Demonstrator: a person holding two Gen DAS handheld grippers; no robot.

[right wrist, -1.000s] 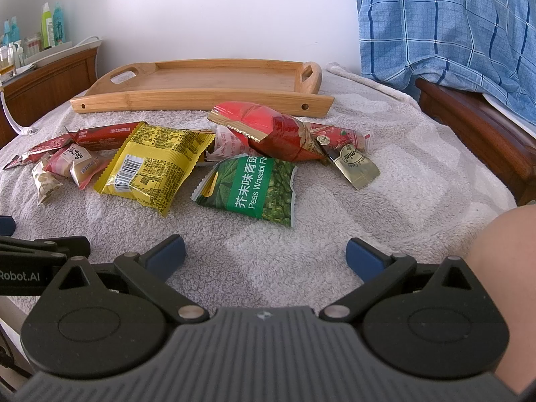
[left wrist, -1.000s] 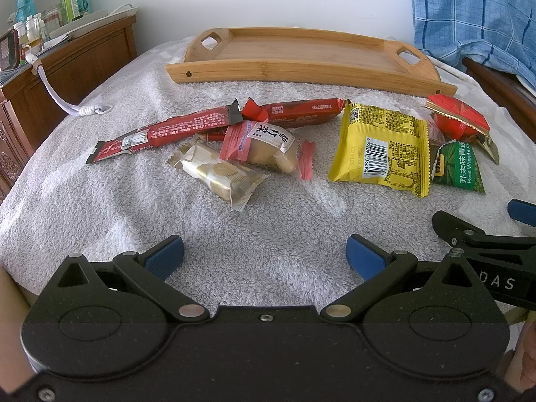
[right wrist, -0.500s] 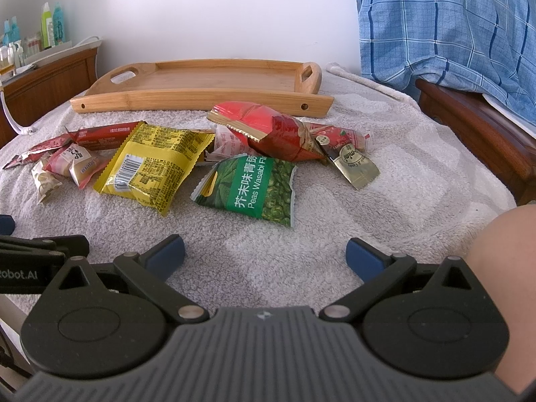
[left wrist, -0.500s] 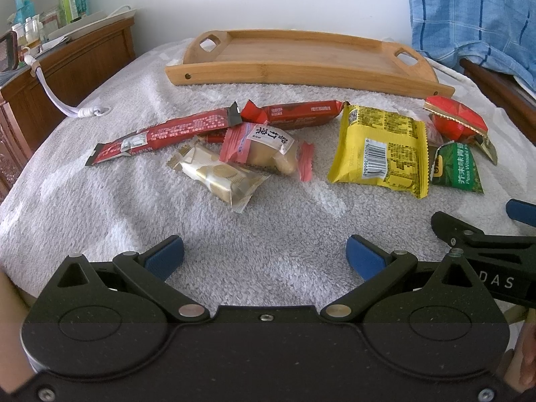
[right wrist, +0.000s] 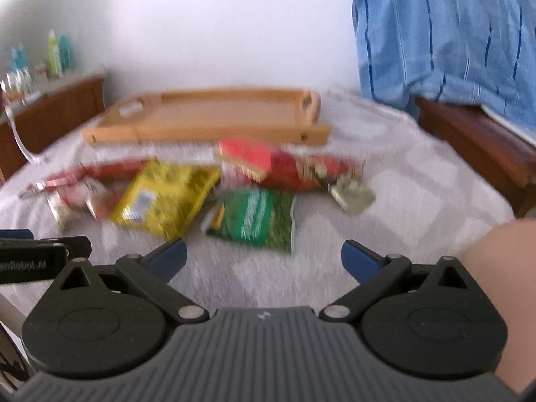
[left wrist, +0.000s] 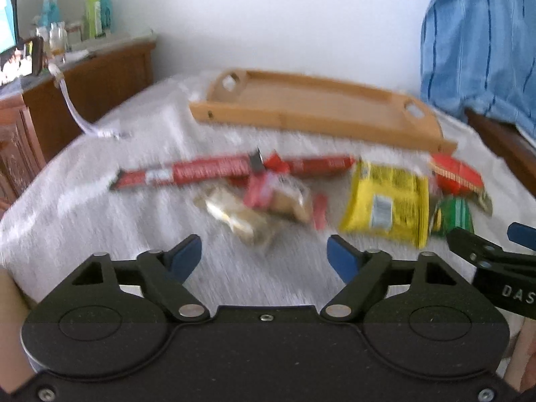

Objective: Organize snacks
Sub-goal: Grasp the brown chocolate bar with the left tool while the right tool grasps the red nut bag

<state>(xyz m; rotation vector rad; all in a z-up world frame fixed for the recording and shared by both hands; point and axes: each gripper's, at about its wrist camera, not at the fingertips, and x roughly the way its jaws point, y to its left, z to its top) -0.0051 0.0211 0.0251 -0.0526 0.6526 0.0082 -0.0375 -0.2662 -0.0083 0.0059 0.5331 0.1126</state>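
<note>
Both views are motion-blurred. Several snack packets lie on a white towel-covered bed: a long red bar (left wrist: 187,174), a beige packet (left wrist: 241,221), a red-and-tan packet (left wrist: 284,194), a yellow bag (left wrist: 388,204) (right wrist: 164,197), a green peas bag (right wrist: 258,217) (left wrist: 452,217) and a red bag (right wrist: 264,164) (left wrist: 455,174). An empty wooden tray (left wrist: 301,107) (right wrist: 204,117) stands behind them. My left gripper (left wrist: 264,254) is open and empty in front of the beige packet. My right gripper (right wrist: 263,256) is open and empty just before the green bag.
A wooden dresser (left wrist: 83,77) with bottles stands at the left, with a white cable (left wrist: 80,120) hanging onto the bed. A blue plaid cloth (right wrist: 445,33) hangs over a wooden bed frame (right wrist: 475,140) at the right.
Both grippers have lifted and tilted, so the snacks and tray sit lower in each view; the images are now blurred. The snacks have not moved. Both jaws stay open.
</note>
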